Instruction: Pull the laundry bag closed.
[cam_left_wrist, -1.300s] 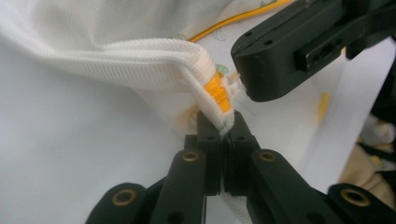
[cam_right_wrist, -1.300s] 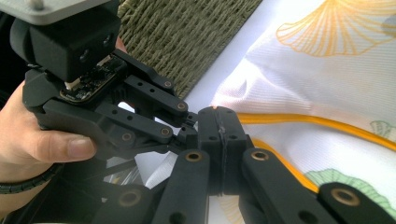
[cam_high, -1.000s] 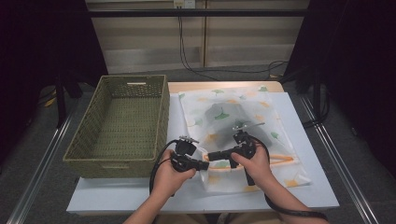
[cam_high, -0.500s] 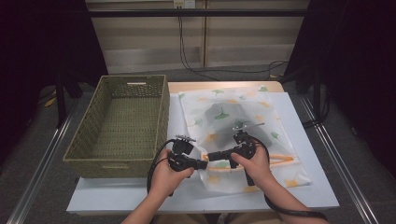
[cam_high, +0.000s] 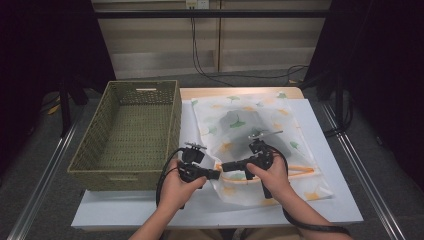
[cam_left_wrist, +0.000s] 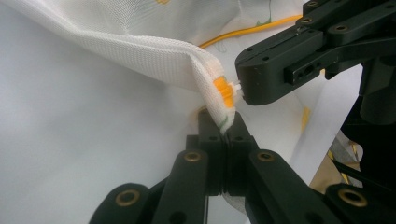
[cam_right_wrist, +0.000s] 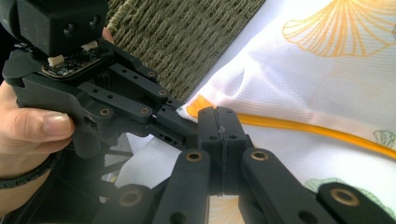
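At nine o'clock on the desk (cam_high: 320, 120) stands a woven basket (cam_high: 95, 150) of green-brown wicker, long side running away from the person. Its floor shows bare weave, with nothing lying in it.

Just right of the basket's near corner, the left tongs (cam_high: 216, 173) are closed on the near-left corner of a white mesh laundry bag (cam_high: 280, 125). In the left gripper view the jaws stand pressed together with a fold of the mesh (cam_left_wrist: 154, 56) rising from between them, and a small orange zip slider (cam_left_wrist: 223, 91) sits just above the grip.

At the middle of the desk the bag lies flat, printed with orange and green ginkgo leaves, its far end towards twelve o'clock and a dark shape showing faintly through the mesh near the centre; what that is cannot be told. An orange zip line (cam_high: 300, 170) runs along its near edge towards three o'clock.

The right tongs (cam_high: 223, 166) point towards nine o'clock, tip to tip with the left pair, and are also shut, pinching at the slider end of the zip (cam_right_wrist: 299, 126).

The bag looks light, limp and rather slick. It should sag and bunch wherever it is not supported, so a grip on bare mesh may slip. The stitched zip seam and corner are probably the firmest places to hold.
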